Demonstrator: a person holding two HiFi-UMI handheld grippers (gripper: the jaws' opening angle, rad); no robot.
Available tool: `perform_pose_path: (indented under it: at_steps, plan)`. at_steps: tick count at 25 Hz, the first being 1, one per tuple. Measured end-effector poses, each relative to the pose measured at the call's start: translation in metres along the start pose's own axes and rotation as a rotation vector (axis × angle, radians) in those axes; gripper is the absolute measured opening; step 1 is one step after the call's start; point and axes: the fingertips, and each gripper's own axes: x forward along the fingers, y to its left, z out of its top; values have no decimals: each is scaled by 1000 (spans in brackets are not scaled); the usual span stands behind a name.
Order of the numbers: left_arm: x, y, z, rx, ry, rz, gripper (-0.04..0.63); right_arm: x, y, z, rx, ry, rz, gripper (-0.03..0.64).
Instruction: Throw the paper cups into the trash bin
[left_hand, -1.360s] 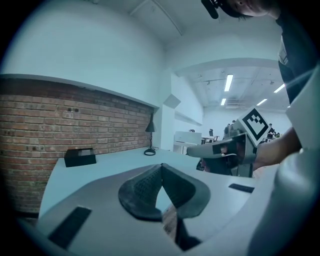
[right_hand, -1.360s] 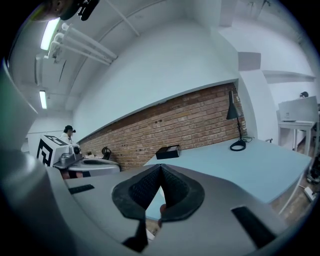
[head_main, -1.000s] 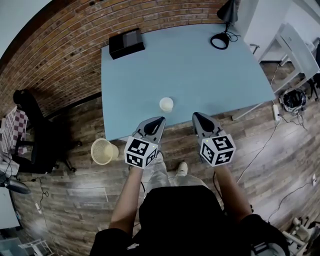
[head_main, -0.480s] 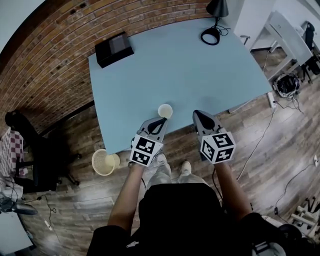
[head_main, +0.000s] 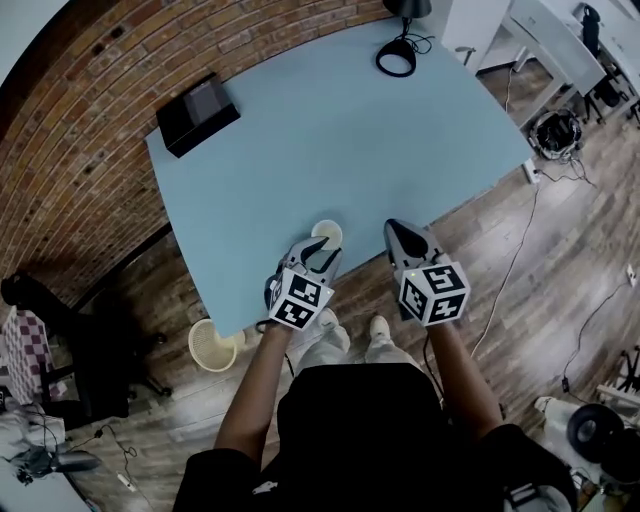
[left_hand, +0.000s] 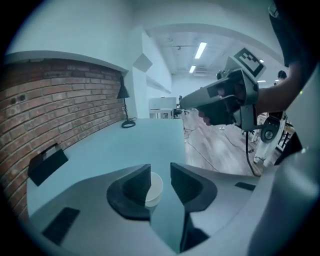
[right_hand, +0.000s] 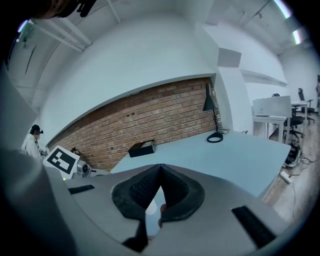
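— Where is the paper cup (head_main: 326, 233) sitting?
— It's standing upright on the light blue table (head_main: 330, 130), close to the near edge, just beyond the tips of the left gripper (head_main: 318, 257).
— What is that gripper doing?
— Its jaws have just been opening and are standing apart. The cup is showing in the gap between them, and the pads aren't pressing on it.
— And the right gripper (head_main: 394, 229)?
— It's hovering at the table's near edge, just right of the cup, with its jaws meeting at the tips.
— Where is the trash bin (head_main: 213, 345) standing?
— On the wooden floor (head_main: 520, 300), left of the person's legs, beside the table's near-left corner. A black box (head_main: 197, 112) is lying at the far left of the table and a desk lamp (head_main: 398, 52) is standing at the far edge.
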Motion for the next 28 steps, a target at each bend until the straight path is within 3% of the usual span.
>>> perform_pose_path:
  at_steps: [5, 8, 17, 21, 28]
  plan:
    - [25, 1, -20, 230, 116, -13, 187, 13, -9, -4, 18, 13, -48, 5]
    - [37, -2, -28, 301, 158, -48, 195, 19, -16, -5, 31, 19, -73, 5]
    - [61, -2, -57, 412, 258, -123, 183, 37, -28, -11, 54, 34, -108, 5]
    - [64, -2, -57, 415, 264, -127, 106, 40, -30, -14, 54, 43, -108, 5]
    - [62, 0, -55, 401, 270, -126, 59, 42, -29, -12, 51, 50, -97, 5]
